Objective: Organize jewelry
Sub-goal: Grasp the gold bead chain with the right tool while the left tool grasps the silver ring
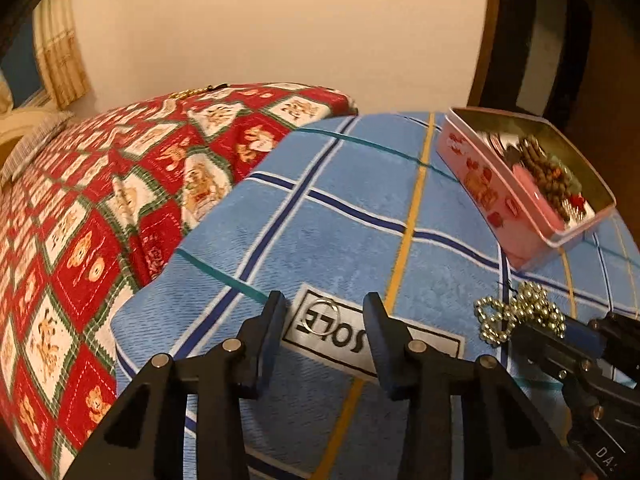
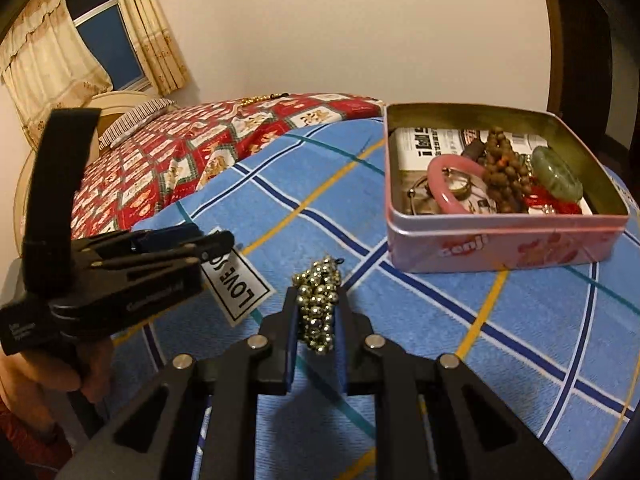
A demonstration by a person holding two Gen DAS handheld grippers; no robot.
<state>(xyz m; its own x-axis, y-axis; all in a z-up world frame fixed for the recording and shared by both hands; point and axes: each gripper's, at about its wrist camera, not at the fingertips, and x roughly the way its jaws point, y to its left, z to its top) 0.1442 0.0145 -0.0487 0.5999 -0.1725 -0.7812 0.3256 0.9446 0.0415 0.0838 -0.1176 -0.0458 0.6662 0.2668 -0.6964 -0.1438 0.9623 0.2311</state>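
Clamped together on a bunched gold bead chain (image 2: 318, 312), the jaws of the right gripper (image 2: 317, 320) pinched the clump between their blue-lined pads, with loops of beads spilling out beyond the fingertips. From the left wrist view the same chain (image 1: 520, 312) showed at the right, bunched at the tip of that gripper (image 1: 532, 334).

Jaws of the left gripper (image 1: 325, 322) stood well apart, with nothing between the pads. Between the two fingertips, on the cloth, lay a thin silver ring (image 1: 321, 316), resting on a white label (image 1: 360, 336) printed with dark letters. From the right wrist view the left gripper (image 2: 218, 246) reached in from the left over that label (image 2: 236, 284), held by a bare hand (image 2: 76, 372) at the near left.

Both grippers were over a blue plaid blanket (image 2: 440, 320) crossed by white, navy and yellow lines. Beyond the chain, to the far right, sat an open pink tin (image 2: 504, 242). Inside it lay a pink bangle (image 2: 440, 184), a string of brown wooden beads (image 2: 504, 176), a green jade bangle (image 2: 556, 174) and some red pieces (image 2: 548, 200), all over printed paper. In the left view the tin (image 1: 488, 184) stood far right.

Far left of the blanket lay a red quilt with teddy bears (image 1: 80, 240), and cream curtains (image 2: 52, 64) hung by a dark window.
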